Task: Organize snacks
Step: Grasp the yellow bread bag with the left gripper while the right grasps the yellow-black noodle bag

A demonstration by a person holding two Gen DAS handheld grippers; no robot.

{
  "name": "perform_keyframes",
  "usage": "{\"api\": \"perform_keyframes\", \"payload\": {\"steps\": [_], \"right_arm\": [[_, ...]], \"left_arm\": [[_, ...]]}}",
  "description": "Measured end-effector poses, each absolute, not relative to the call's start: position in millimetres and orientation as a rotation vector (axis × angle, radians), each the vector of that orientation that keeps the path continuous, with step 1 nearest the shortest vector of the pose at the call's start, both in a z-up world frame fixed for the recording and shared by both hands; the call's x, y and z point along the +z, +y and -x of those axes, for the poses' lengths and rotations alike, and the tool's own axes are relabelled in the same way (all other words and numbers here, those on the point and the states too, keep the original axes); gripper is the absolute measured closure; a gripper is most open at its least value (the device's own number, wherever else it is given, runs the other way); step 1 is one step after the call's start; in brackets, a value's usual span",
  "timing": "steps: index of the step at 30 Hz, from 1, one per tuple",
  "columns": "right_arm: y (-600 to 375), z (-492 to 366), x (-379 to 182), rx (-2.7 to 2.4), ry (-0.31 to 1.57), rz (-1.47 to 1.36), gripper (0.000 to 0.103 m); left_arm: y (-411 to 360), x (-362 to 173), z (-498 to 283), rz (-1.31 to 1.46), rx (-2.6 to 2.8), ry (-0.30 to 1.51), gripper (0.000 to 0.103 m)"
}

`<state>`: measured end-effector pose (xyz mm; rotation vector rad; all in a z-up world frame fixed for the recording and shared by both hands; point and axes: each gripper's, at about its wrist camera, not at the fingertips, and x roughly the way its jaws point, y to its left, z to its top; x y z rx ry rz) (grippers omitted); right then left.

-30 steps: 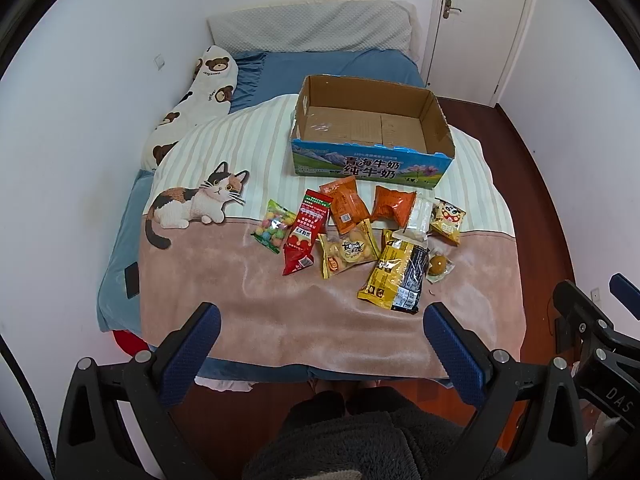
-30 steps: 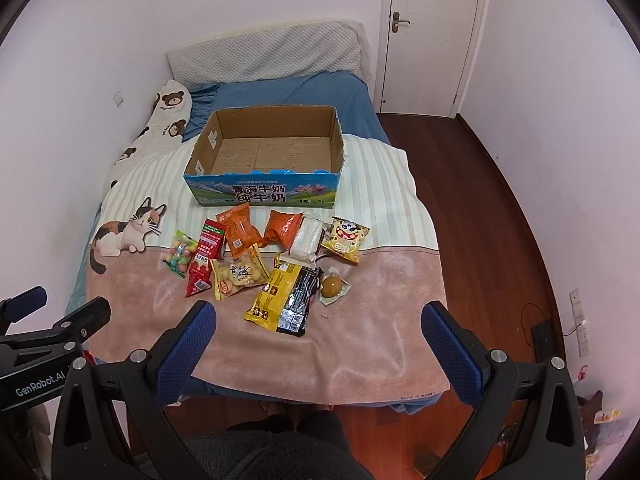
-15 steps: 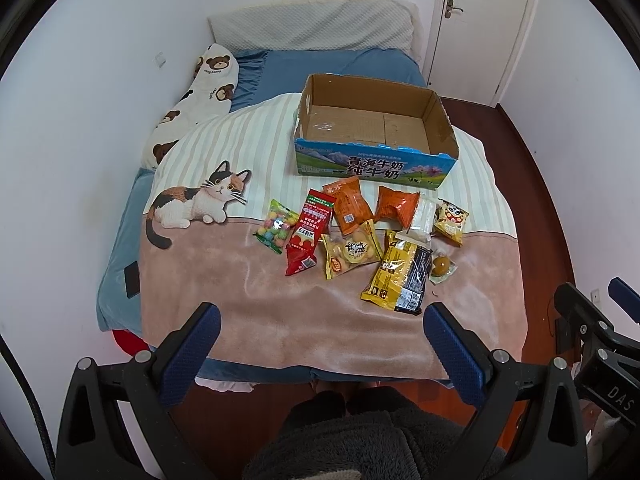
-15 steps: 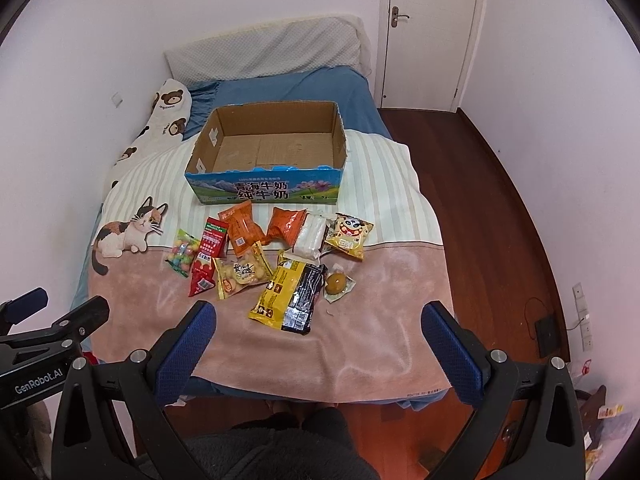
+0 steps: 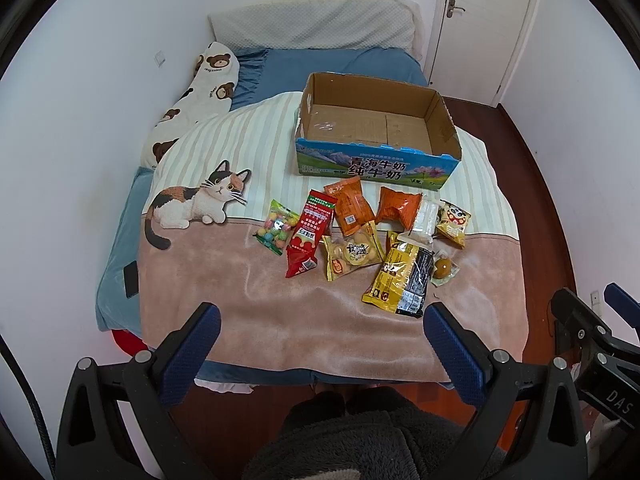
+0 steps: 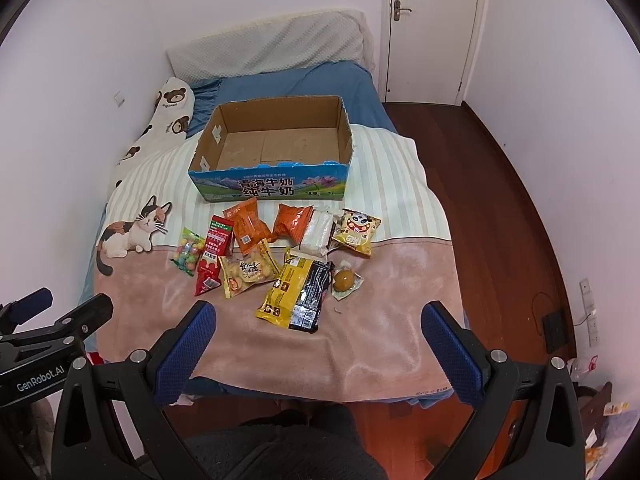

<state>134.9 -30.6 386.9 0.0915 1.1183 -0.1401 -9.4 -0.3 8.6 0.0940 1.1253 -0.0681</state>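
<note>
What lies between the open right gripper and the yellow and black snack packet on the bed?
Only bare pink blanket. In the right wrist view, nothing lies between the right gripper and the yellow and black packet.

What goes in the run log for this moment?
phase: pre-grasp | left gripper: open, empty | right gripper: open, empty | snacks: on blanket | box: empty

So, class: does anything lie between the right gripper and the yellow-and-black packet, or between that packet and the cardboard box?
Nothing lies between the right gripper and the yellow-and-black packet; only bare blanket. Between the packet and the open, empty box lie other snacks: an orange bag and a white packet. Lifting over them should clear the way.
</note>
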Motion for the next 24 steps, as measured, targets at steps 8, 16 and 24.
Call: {"api": "perform_keyframes", "payload": {"steps": [8, 16, 24], "right_arm": [[-37, -148, 367, -0.135, 1.150, -0.116, 0.000], [-44, -177, 310, -0.140, 1.209, -0.128, 0.000], [-58, -239, 179, -0.145, 1.375, -0.224, 0.000]], "left_arm": [[-1, -12, -9, -0.114, -0.034, 1.112, 0.000], [-3, -71, -52, -0.133, 0.001, 1.160, 0.000], [2, -166, -109, -0.209, 0.077, 1.297, 0.000]]}}
